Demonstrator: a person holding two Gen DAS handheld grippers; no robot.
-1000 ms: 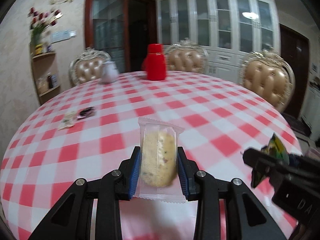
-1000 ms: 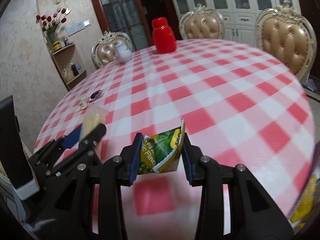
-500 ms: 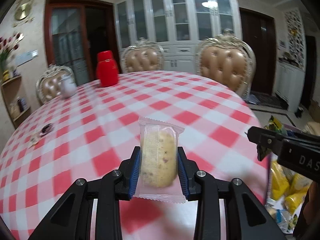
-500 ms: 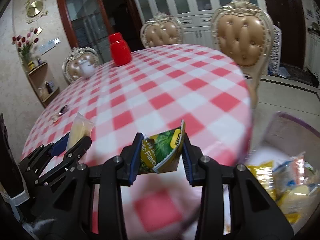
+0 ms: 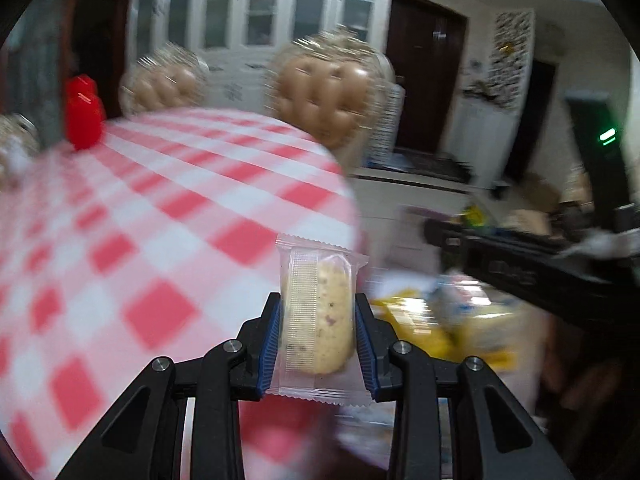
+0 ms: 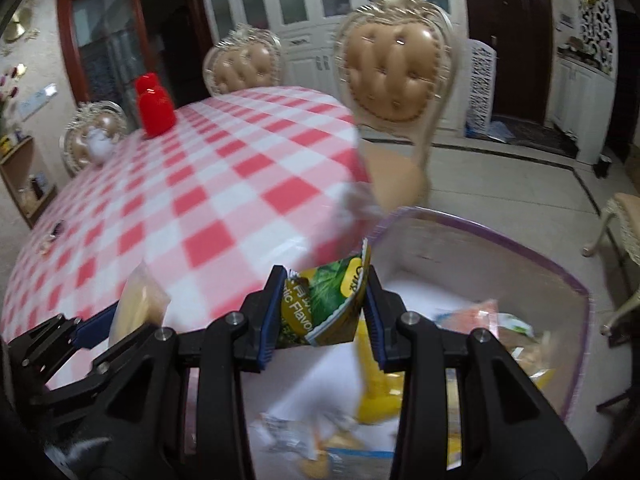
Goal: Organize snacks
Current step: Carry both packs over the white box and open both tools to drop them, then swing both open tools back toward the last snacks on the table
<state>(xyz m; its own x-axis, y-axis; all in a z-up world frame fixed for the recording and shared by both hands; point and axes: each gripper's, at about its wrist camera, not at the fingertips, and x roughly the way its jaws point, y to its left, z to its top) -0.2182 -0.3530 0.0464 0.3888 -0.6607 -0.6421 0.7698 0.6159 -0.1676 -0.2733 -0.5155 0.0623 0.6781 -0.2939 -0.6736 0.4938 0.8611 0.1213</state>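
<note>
A round table under a red-and-white checked cloth [image 6: 224,184] holds a red plastic jar [image 6: 154,106] near its far edge. Tan tufted chairs with ornate frames [image 6: 396,68] stand around it, before white glass-fronted cabinets [image 6: 320,4].

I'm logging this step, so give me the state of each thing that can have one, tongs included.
Left tongs: shut on the wrapped biscuit.
Wrapped biscuit: sealed, held upright.
Right tongs: shut on the green snack packet.
Green snack packet: crumpled, held off the table.
Clear bin: open, snack packs inside.
Red jar: lid on, upright on the table.
</note>
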